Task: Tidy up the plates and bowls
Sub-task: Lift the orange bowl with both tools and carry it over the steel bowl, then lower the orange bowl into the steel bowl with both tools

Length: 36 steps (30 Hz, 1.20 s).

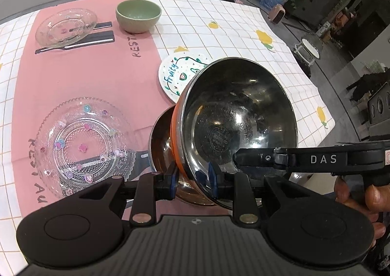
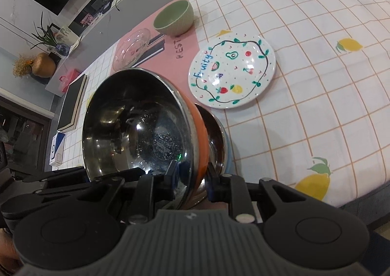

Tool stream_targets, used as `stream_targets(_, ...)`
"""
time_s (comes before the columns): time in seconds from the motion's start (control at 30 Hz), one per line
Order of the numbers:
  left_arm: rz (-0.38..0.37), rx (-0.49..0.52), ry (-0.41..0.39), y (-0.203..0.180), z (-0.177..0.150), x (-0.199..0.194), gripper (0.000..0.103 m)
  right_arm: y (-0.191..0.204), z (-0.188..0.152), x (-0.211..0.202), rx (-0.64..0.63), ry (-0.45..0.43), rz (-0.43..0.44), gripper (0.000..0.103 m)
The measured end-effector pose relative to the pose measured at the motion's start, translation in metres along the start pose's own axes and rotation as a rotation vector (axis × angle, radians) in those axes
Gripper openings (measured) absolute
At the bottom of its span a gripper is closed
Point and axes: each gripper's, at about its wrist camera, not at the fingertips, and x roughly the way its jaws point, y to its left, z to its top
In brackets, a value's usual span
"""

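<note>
Both tongs pinch the near rim of one tilted, orange-sided steel bowl (image 1: 234,124): the left gripper (image 1: 192,178) and the right gripper (image 2: 192,176) each clamp it between narrow jaws. Beneath it sits a second steel bowl (image 1: 162,146) with a pale blue outside. Two clear glass plates (image 1: 82,144) lie left on the pink mat (image 1: 97,76). One round "Fruity" ceramic plate (image 2: 231,72) lies beyond; open checked cloth (image 2: 316,81) stretches right. One green bowl (image 1: 138,15) stands far.

Both wrist views look down along their fingers from close above the worktop (image 1: 219,22), facing its far edge. They share the steel bowl (image 1: 238,115) at centre and the fruit plate (image 2: 231,71) beyond.
</note>
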Motion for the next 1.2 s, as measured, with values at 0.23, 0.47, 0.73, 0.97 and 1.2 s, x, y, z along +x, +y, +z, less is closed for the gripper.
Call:
stream_targets(0.23,0.01,0.0,0.034,0.003,0.0,0.009,0.029,-0.001,0.0,0.009,-0.014,0.014,-0.015,0.021)
stream_targets(0.47,0.015,0.006,0.034,0.003,0.0,0.009,0.029,0.006,0.0,0.012,-0.065,0.013,-0.036,0.024)
stream_targets(0.73,0.034,0.024,0.028,0.003,0.002,0.01,0.031,0.027,-0.002,0.016,-0.217,-0.009,-0.108,0.032)
stream_targets(0.97,0.079,0.081,0.008,-0.002,0.001,0.008,0.032,0.034,-0.006,0.014,-0.29,-0.02,-0.141,0.032)
stream_targets(1.2,0.161,0.157,-0.039,-0.007,0.0,0.003,0.032,0.042,-0.009,0.011,-0.372,-0.073,-0.19,0.02)
